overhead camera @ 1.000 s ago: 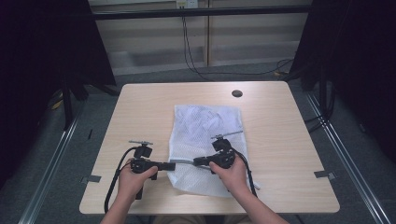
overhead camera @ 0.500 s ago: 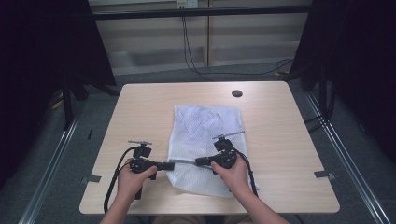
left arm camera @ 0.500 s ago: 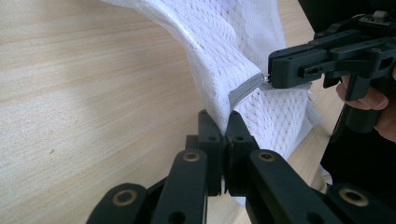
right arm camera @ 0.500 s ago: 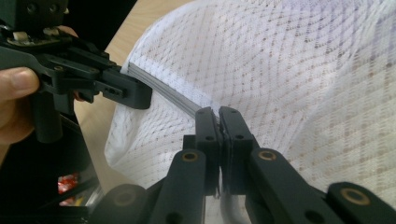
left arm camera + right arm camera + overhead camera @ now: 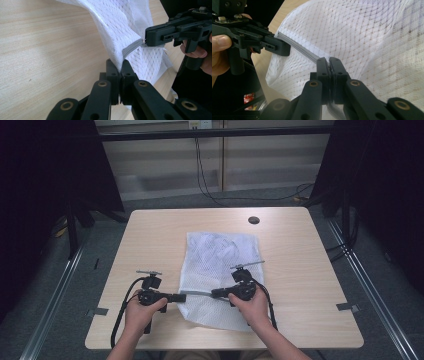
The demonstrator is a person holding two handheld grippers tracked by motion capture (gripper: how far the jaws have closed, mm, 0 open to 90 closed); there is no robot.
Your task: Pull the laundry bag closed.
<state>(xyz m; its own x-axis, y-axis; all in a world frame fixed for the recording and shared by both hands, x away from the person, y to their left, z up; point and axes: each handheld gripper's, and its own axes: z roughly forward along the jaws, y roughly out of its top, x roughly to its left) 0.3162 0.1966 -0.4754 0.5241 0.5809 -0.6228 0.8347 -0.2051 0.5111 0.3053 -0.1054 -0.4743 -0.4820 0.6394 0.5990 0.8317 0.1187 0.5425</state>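
Note:
A white mesh bag (image 5: 222, 265) lies flat on the middle of the wooden table (image 5: 150, 235), with its near left part lifted. A grey band (image 5: 198, 293) along its edge is stretched between the two grippers. My left gripper (image 5: 183, 297) is shut on the bag's left edge; in the left gripper view its jaws (image 5: 120, 67) pinch the white mesh (image 5: 117, 22) where the grey band (image 5: 132, 47) begins. My right gripper (image 5: 215, 294) is shut on the same band; the right gripper view has its jaws (image 5: 329, 62) clamped on the grey band (image 5: 299, 50), with the left gripper (image 5: 283, 47) holding the far end.
A small round black disc (image 5: 254, 220) sits near the table's far right edge. Bare wood runs to the left and right of the bag. Dark curtains and metal floor rails (image 5: 370, 280) flank the table, and cables hang at the back wall.

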